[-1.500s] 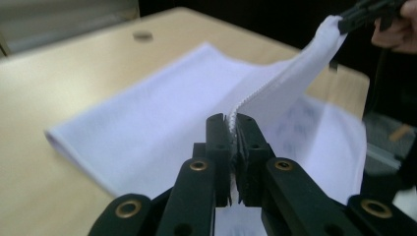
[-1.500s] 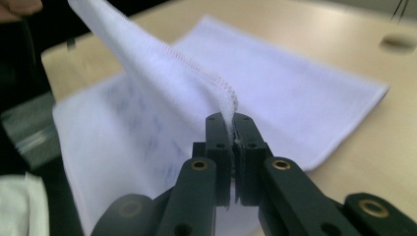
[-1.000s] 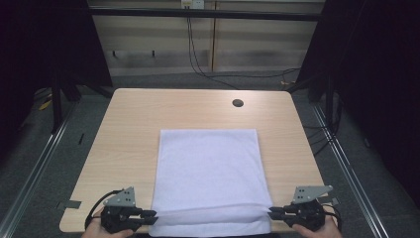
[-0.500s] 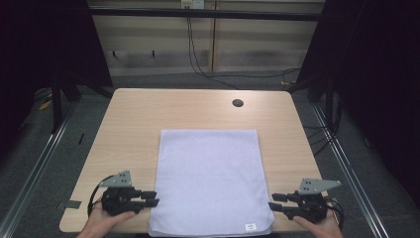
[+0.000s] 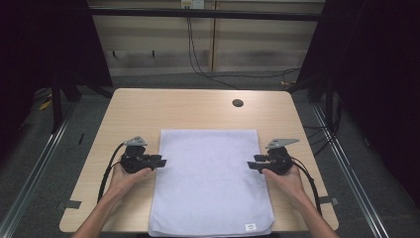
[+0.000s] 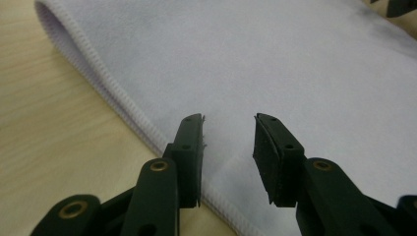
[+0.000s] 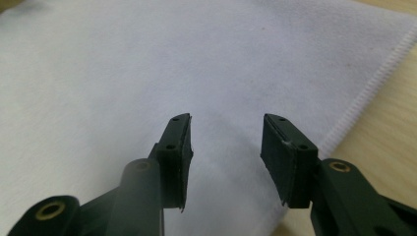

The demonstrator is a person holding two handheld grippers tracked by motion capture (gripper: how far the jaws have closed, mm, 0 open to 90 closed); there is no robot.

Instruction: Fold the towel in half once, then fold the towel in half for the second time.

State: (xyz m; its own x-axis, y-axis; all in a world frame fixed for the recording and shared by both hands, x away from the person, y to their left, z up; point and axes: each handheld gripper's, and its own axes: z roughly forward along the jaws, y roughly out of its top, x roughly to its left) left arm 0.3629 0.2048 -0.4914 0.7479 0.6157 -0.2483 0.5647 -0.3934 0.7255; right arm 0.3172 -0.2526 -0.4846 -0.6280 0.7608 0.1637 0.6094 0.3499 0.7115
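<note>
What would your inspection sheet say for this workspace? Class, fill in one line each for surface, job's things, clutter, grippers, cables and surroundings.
Surface: light wooden table, with a dark round hole near its far edge.
Job's things: white towel lying flat, its near edge at the table's front; small label at the near right corner.
Clutter: nothing seen.
Grippers: left gripper and right gripper both open, at the towel's side edges.
Cables: black cable trailing from the left gripper; more on the floor behind.
Surroundings: dark curtains, grey floor.

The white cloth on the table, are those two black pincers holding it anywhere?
Nothing is held. The left gripper and the right gripper are both open, their jaws apart over the side edges of the flat white fabric towel.
</note>
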